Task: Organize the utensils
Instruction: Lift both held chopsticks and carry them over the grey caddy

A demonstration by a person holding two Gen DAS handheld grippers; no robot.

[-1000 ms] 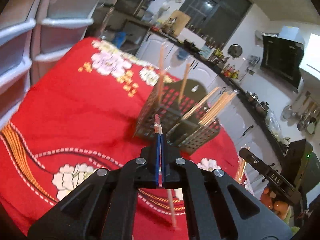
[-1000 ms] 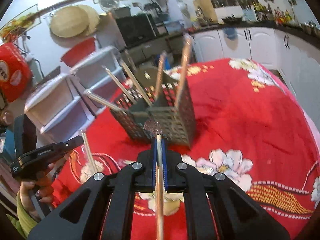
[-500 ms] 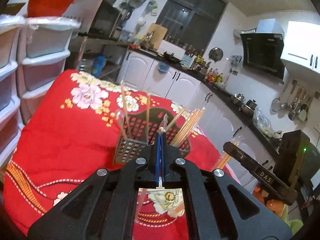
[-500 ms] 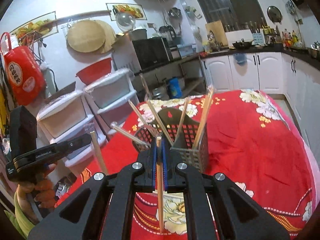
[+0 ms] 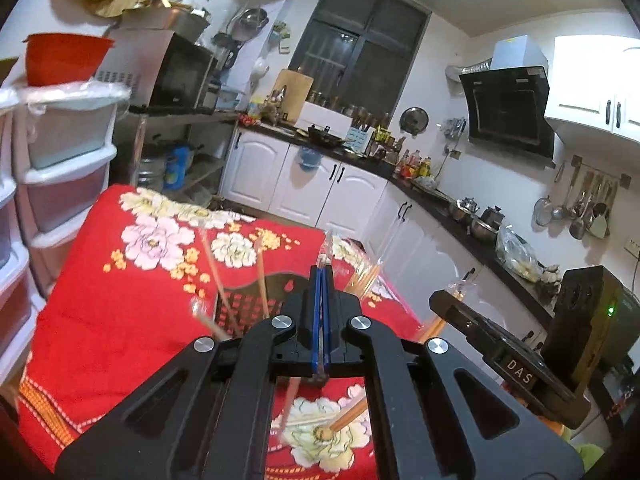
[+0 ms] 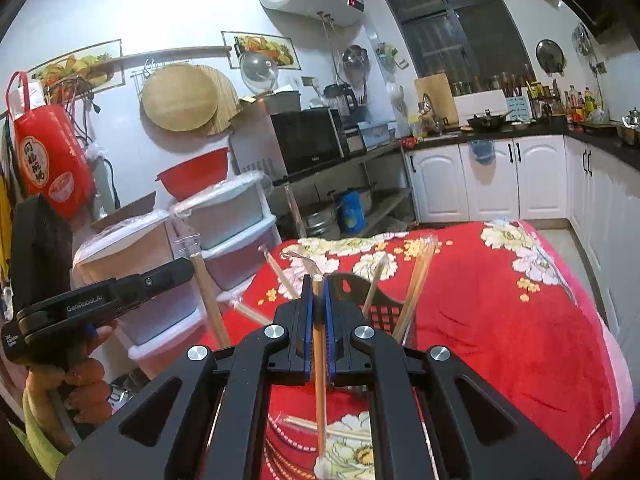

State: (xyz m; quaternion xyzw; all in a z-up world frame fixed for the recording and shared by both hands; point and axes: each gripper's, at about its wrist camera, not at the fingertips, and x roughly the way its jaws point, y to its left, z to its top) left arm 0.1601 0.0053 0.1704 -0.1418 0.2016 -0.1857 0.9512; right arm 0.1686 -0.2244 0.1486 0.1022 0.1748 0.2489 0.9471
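Observation:
A dark mesh utensil holder point(image 5: 240, 304) stands on the red flowered tablecloth point(image 5: 120, 304), with several wooden chopsticks in clear sleeves sticking out; it also shows in the right wrist view point(image 6: 380, 308). My left gripper point(image 5: 321, 276) is shut on a sleeved chopstick point(image 5: 325, 250), held above the holder. My right gripper point(image 6: 316, 284) is shut on a wooden chopstick point(image 6: 319, 380) running down between the fingers. Each gripper appears in the other's view: the right one point(image 5: 496, 356), the left one point(image 6: 120, 292) with its chopstick point(image 6: 208, 300).
More chopsticks point(image 6: 332, 428) lie on the cloth near me. White plastic drawer units point(image 5: 60, 168) stand left of the table. White kitchen cabinets point(image 5: 304, 188) and a cluttered dark counter run behind and to the right.
Both grippers have lifted up and tilted back with their chopsticks; the holder now sits lower and mostly behind the fingers in both views.

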